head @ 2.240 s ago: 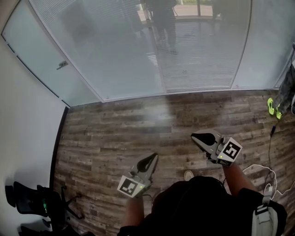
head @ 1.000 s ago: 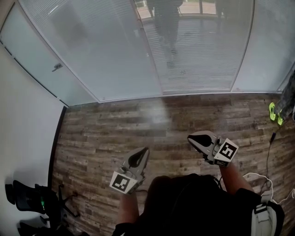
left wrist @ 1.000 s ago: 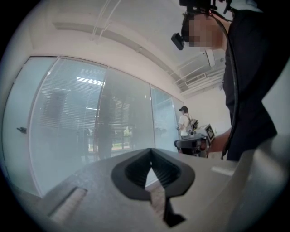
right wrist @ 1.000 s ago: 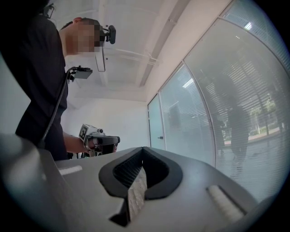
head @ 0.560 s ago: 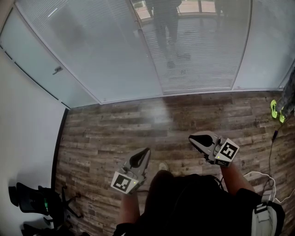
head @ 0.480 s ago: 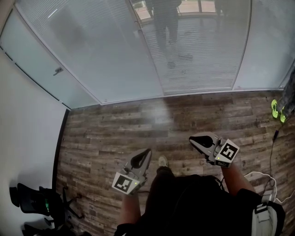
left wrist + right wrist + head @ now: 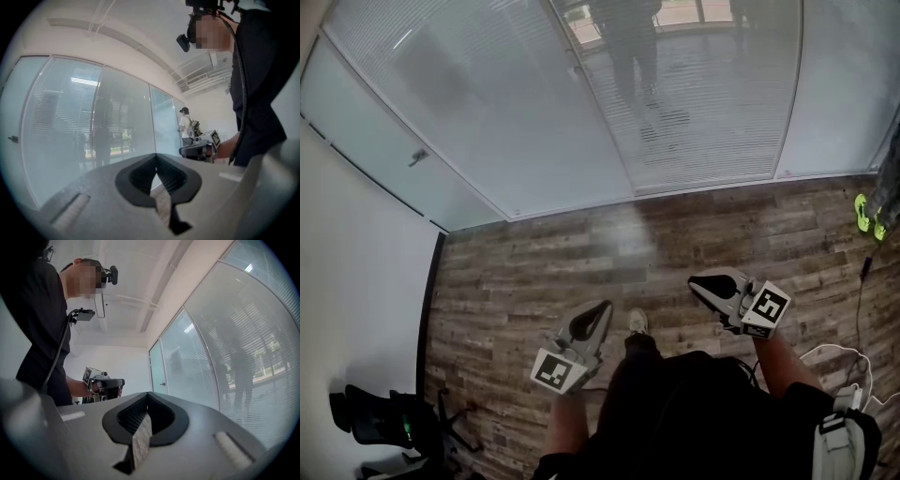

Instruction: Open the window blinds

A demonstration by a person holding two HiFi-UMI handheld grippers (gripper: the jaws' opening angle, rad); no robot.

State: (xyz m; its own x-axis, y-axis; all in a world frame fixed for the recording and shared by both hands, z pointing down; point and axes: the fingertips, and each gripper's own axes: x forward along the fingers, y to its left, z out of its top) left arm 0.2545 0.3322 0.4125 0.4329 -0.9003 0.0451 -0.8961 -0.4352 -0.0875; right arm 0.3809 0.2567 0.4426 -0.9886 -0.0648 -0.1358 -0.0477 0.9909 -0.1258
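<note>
Standing back from the glass wall, a person holds the left gripper [image 7: 592,319] and the right gripper [image 7: 708,284] at waist height. Both sets of jaws are pressed closed with nothing between them, as each gripper view shows plainly.

The window blinds [image 7: 703,112] fill the upper middle of the head view, behind the glass. They lie ahead of the jaws and well apart from them, with a broad strip of wooden plank floor [image 7: 534,262] between. Their slats run side to side across the frame, and the whole sheet hangs upright. More slats show faintly behind the pane at the upper left.

The right gripper sits a little higher in the frame, and so looks slightly nearer the glass than the left. No cord or wand for working the blinds can be made out in any view, so which hand should take it cannot be told yet.

No surface stands here, only the floor. A white wall [image 7: 356,309] runs down the left edge, beside a frosted door with a small handle [image 7: 417,157]. An office chair [image 7: 384,422] sits at the lower left, and a pale cable [image 7: 834,352] lies at the lower right. Bright green shoes [image 7: 867,216] show at the right edge.
</note>
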